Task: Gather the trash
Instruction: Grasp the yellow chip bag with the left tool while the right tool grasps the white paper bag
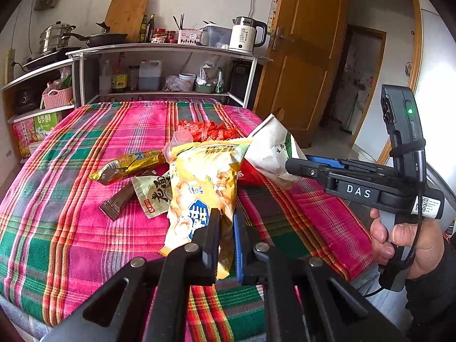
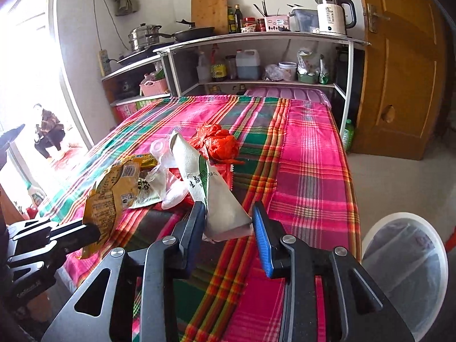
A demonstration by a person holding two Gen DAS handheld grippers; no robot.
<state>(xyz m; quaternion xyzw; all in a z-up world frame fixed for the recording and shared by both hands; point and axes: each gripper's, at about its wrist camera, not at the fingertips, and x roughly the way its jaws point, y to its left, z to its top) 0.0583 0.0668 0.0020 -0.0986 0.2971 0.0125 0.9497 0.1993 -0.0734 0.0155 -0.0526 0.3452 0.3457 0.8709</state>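
My left gripper [image 1: 226, 216] is shut on the lower end of a yellow snack bag [image 1: 205, 171], which stands lifted off the plaid tablecloth [image 1: 71, 171]. My right gripper [image 2: 229, 213] is shut on a white paper bag with green print [image 2: 211, 188], also held clear of the table. The right wrist view shows the left gripper [image 2: 94, 233] at the left with the yellow bag [image 2: 111, 196]. More trash lies on the cloth: a gold wrapper [image 1: 128, 166], a brown wrapper [image 1: 116, 202], a green-and-white sachet [image 1: 154, 193], a clear cup [image 1: 182, 136] and a crumpled red plastic bag [image 2: 219, 142].
A white bin with a clear liner [image 2: 404, 270] stands on the floor off the table's right edge. Kitchen shelves [image 2: 256, 42] with pots, bottles and a kettle line the far wall. A wooden door [image 2: 404, 71] is at the right. A person squats outside the bright doorway [image 2: 48, 131].
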